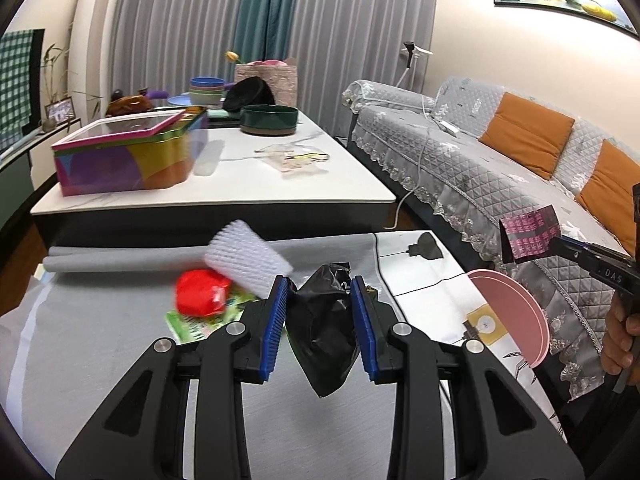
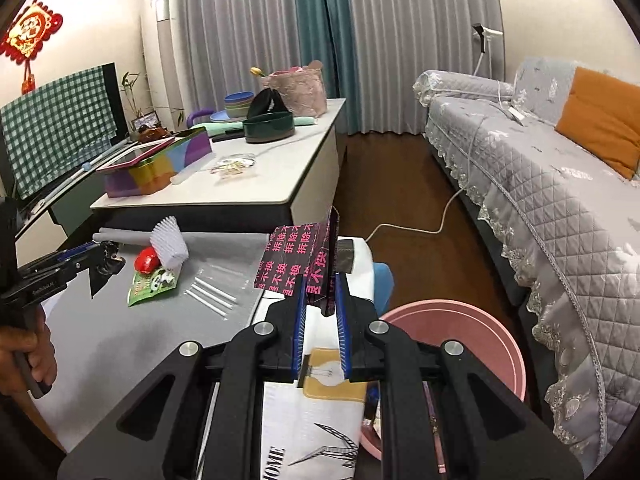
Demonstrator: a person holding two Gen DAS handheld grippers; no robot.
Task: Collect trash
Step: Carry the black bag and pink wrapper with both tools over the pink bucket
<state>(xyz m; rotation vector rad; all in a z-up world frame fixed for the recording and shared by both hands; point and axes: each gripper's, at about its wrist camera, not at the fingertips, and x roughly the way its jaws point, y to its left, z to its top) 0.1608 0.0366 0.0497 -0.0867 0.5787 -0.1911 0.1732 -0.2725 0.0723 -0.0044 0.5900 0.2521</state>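
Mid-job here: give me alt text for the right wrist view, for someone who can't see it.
The right tongs are shut on a black wrapper with pink print, held up beside a pink bin on the floor. At left, the left tongs grip crumpled black plastic over a grey table that holds a green packet and white straws.

Left tool (image 1: pixel 323 292): blue pads, black crumpled wrapper (image 1: pixel 324 336). Right tool (image 2: pixel 321 294): black wrapper with pink characters (image 2: pixel 298 260). Pink basin (image 2: pixel 460 344). Beside the white ribbed foam sleeve (image 2: pixel 170 242): red packet (image 2: pixel 146 260), green packet (image 2: pixel 154 282). Grey surface (image 2: pixel 120 340).
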